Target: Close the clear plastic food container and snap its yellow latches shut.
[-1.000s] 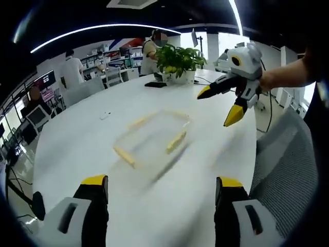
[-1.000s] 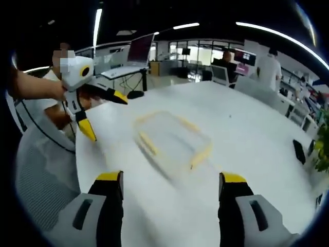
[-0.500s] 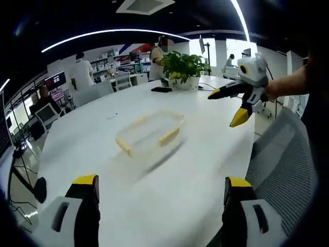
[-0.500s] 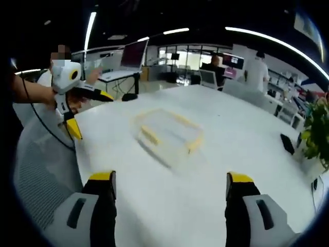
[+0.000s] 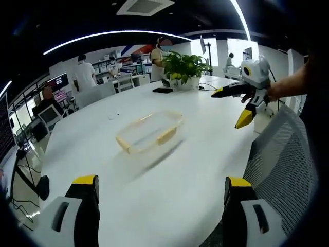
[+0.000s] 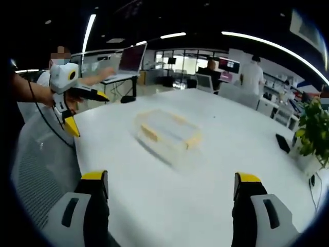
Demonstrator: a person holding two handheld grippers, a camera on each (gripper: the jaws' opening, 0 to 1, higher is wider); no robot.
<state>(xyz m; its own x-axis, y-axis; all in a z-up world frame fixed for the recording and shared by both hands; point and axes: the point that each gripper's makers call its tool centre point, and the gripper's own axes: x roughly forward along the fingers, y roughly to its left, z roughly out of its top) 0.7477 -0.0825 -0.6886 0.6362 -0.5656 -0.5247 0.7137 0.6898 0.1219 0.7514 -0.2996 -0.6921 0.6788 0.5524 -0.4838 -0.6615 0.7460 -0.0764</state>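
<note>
A clear plastic food container (image 5: 150,133) with yellow latches rests on the white round table (image 5: 169,185), its lid lying on top. My left gripper (image 5: 160,198) stands open well short of it, with nothing between its jaws. In the right gripper view the container (image 6: 167,131) sits mid-table, and my right gripper (image 6: 172,193) is open and empty, also back from it. The right gripper (image 5: 240,105) shows open at the right of the left gripper view. The left gripper (image 6: 77,108) shows open at the left of the right gripper view.
A potted plant (image 5: 182,66) and a dark phone (image 5: 162,90) stand at the table's far side. A small white item (image 5: 111,116) lies left of the container. A grey mesh chair (image 5: 285,170) stands by the table edge. People and desks fill the office behind.
Both cameras have pulled back and up, so the container looks smaller and farther away. Both grippers stay open.
</note>
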